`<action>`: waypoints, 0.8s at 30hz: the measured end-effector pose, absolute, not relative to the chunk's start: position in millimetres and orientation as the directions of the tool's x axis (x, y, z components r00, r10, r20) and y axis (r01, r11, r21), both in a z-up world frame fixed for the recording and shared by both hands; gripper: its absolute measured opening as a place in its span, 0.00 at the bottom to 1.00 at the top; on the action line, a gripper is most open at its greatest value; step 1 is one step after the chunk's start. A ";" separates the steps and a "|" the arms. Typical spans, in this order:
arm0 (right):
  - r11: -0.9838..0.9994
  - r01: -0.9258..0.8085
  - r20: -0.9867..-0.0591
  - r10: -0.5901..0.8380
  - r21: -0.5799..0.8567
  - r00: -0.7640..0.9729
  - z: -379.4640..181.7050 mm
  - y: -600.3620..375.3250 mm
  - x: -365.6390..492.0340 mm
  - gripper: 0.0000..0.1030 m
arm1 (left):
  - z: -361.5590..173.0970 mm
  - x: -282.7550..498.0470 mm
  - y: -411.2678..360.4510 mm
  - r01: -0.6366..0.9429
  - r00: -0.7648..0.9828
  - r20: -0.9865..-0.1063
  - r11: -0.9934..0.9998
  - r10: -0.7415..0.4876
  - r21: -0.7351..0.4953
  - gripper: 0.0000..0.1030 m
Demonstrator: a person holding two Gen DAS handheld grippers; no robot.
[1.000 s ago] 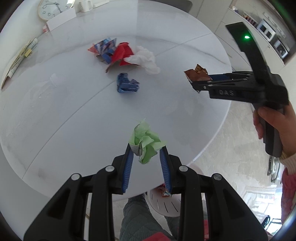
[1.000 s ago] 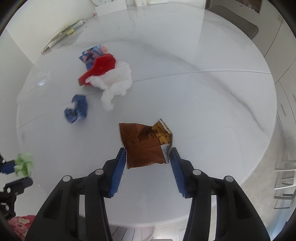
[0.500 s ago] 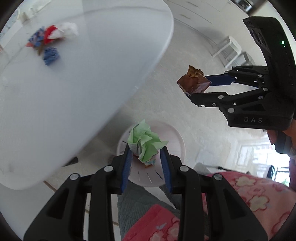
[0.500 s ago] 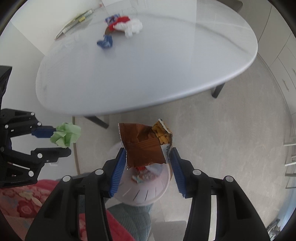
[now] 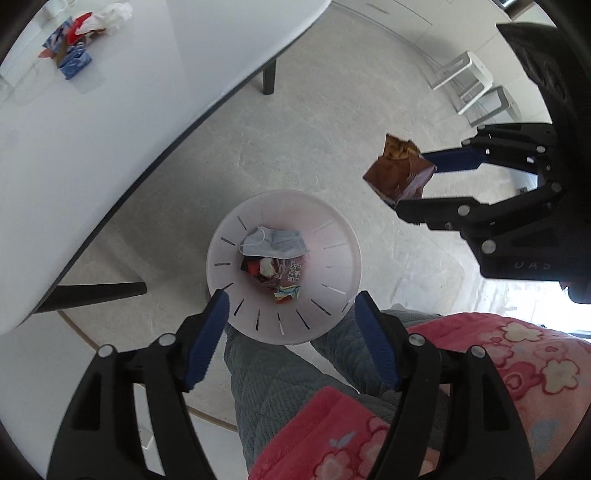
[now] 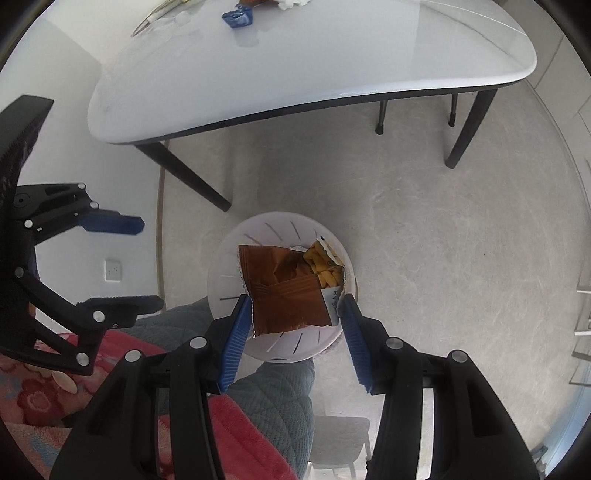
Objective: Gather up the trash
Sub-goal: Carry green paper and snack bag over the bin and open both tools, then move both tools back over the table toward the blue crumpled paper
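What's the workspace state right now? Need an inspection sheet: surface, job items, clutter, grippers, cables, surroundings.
Surface: white table, some trash on its far part.
Job's things: white bin on the floor, holding a face mask and wrappers; brown snack bag above it; blue wrapper on the table.
Clutter: papers at the table's far edge.
Grippers: left gripper above the bin, jaws opening, nothing between them; right gripper shut on the snack bag.
Cables: nothing seen.
Surroundings: grey floor, white stools, person's quilted trousers.
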State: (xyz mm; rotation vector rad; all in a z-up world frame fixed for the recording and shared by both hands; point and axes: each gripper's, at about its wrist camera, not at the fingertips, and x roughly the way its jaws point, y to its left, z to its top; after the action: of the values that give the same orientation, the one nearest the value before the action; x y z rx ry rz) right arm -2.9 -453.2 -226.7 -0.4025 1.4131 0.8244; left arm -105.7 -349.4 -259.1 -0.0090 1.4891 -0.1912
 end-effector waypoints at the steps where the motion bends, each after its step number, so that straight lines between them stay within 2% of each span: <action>1: 0.663 -0.715 -0.963 0.265 0.222 -0.053 -225.9 -451.8 -3.9 0.50 | -255.4 -106.7 -347.5 0.107 0.081 -0.990 0.988 -0.120 -0.111 0.70; 8: 0.606 -0.764 -0.964 0.255 0.221 -0.077 -228.1 -443.1 -24.0 0.52 | -226.6 -111.4 -318.1 0.013 0.167 -0.985 0.999 -0.051 -0.050 0.77; 11: 0.585 -0.780 -0.966 0.240 0.222 -0.095 -232.5 -437.2 -32.9 0.59 | -214.3 -110.5 -303.8 -0.032 0.196 -0.980 0.999 -0.012 -0.018 0.80; 13: 0.590 -0.774 -0.967 0.228 0.228 -0.111 -238.1 -434.2 -36.1 0.74 | -207.0 -108.3 -292.4 -0.062 0.213 -0.977 0.998 0.010 -0.003 0.83; 15: 0.607 -0.762 -0.970 0.216 0.226 -0.115 -241.3 -431.8 -36.3 0.82 | -202.1 -104.0 -283.0 -0.090 0.221 -0.975 0.996 0.028 0.008 0.85; 19: 0.624 -0.753 -0.972 0.221 0.207 -0.085 -233.7 -424.5 -33.2 0.90 | -192.1 -97.9 -267.2 -0.116 0.243 -0.969 0.993 0.051 0.024 0.86; 24: 0.648 -0.742 -0.967 0.253 0.172 -0.003 -210.0 -414.0 -20.2 0.94 | -181.3 -86.7 -257.1 -0.129 0.283 -0.956 0.991 0.078 0.042 0.88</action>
State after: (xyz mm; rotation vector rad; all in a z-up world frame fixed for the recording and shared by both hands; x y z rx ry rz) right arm -20.2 -414.0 -210.0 -0.4543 1.3607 0.8273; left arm -86.7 -257.1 -181.3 -0.0462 1.2769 0.1385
